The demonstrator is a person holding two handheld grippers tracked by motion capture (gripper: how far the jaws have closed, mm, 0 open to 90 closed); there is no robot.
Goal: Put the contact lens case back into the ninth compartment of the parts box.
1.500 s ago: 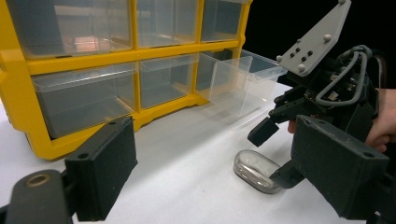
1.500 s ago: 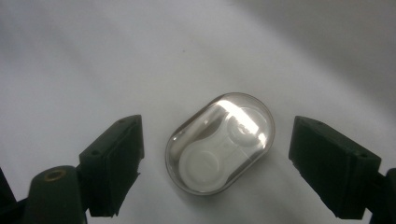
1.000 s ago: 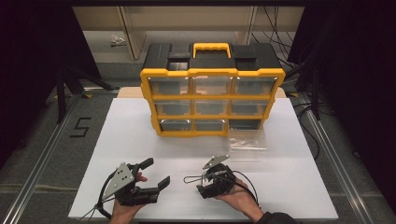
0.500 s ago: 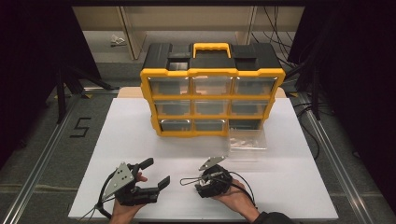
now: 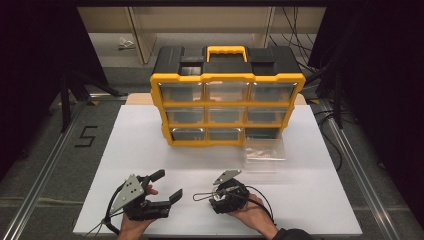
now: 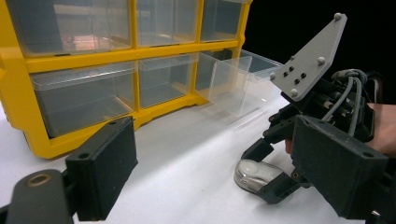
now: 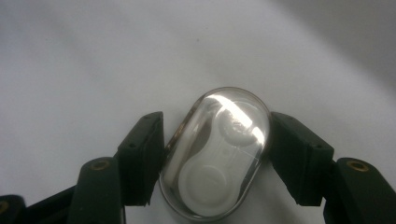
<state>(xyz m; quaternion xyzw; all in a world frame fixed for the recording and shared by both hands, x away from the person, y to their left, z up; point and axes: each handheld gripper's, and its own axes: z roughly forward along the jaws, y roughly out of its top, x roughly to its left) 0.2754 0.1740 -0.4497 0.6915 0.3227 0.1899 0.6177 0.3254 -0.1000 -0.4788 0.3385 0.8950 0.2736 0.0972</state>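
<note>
The right gripper has its two black pads pressed against the long sides of a small clear oval case with white round shapes inside. The case lies flat on the white table, near its front edge and a little right of the middle, and the jaws have just been closing on it. From the left gripper view the same case sits low between the right gripper's pads, resting on the tabletop, with the person's right hand behind.

The left gripper is just to the left of it, near but apart. Its jaws are spread wide with nothing between them, and its pads hang over bare table. The left hand holds it from the front edge.

Farther back, a clear plastic drawer stands on the table, pulled out of its slot, just in front of the lower right corner of a yellow and black drawer cabinet. The cabinet has three rows of clear drawers and a yellow handle on top. Nothing lies between the grippers and the loose drawer. A thin wire loop from the right gripper trails on the table between the two grippers.

Compared with a second ago, both hands are in the same places, and the cabinet and loose drawer have not shifted. The one change is the right gripper: its jaws stood wider apart then and now pinch the case.
</note>
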